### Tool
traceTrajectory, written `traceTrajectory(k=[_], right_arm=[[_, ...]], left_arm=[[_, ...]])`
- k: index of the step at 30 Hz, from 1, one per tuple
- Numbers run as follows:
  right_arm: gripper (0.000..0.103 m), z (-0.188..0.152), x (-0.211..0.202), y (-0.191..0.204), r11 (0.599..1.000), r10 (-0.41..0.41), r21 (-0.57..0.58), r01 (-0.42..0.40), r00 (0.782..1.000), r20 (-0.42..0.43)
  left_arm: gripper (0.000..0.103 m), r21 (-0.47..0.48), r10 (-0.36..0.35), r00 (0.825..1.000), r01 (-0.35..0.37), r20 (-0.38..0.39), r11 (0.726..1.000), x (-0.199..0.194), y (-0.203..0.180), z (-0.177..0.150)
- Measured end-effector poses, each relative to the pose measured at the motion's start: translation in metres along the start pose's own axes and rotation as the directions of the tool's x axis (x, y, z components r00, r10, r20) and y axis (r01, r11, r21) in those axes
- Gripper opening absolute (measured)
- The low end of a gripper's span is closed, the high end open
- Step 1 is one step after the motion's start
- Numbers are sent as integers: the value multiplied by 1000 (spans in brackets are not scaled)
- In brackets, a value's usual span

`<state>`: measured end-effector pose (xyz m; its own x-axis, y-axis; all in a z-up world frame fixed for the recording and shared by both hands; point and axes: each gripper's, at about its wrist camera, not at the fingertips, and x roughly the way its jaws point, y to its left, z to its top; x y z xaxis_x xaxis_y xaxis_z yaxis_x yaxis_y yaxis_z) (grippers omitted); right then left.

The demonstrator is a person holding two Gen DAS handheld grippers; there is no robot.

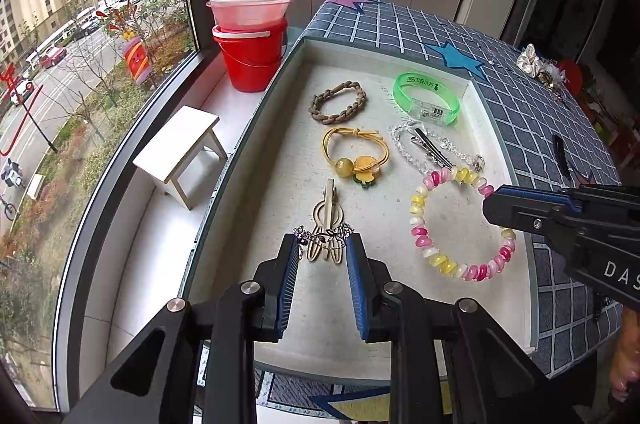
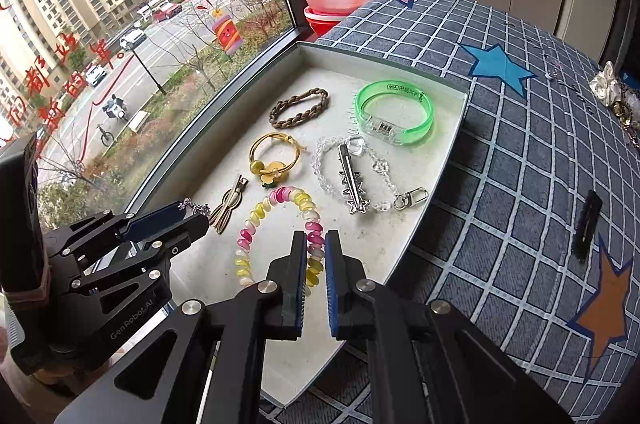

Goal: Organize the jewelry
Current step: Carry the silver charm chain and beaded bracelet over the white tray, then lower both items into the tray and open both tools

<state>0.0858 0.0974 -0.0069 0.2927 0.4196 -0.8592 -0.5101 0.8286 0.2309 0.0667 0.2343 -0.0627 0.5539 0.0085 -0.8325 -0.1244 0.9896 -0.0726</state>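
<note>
A small silver chain is stretched between the fingertips of the left gripper, jaws part open and clamped on its ends, just above a beige clip in the white tray. To its right the right gripper is nearly closed over the pink-and-yellow bead bracelet; whether it pinches the bracelet I cannot tell. Bare tray floor lies below both tools; the tray's near edge is close. Only the right wrist view shows the star clip whole.
</note>
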Motion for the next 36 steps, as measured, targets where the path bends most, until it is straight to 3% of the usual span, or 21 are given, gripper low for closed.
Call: traceTrajectory(k=[10,24,36], right_arm=[[9,3,36,-11,998,-14,53,18,997,-75],[9,19,46,-19,995,-91,43,93,995,-42],[10,18,45,-25,997,-44,63,47,998,-50]], left_arm=[[32,-18,9,999,-10,-40,1000,15,3,-1],[33,-17,40,998,-41,-39,999,19,-1,2],[33,-9,102,994,-102,-38,995,15,-6,4]])
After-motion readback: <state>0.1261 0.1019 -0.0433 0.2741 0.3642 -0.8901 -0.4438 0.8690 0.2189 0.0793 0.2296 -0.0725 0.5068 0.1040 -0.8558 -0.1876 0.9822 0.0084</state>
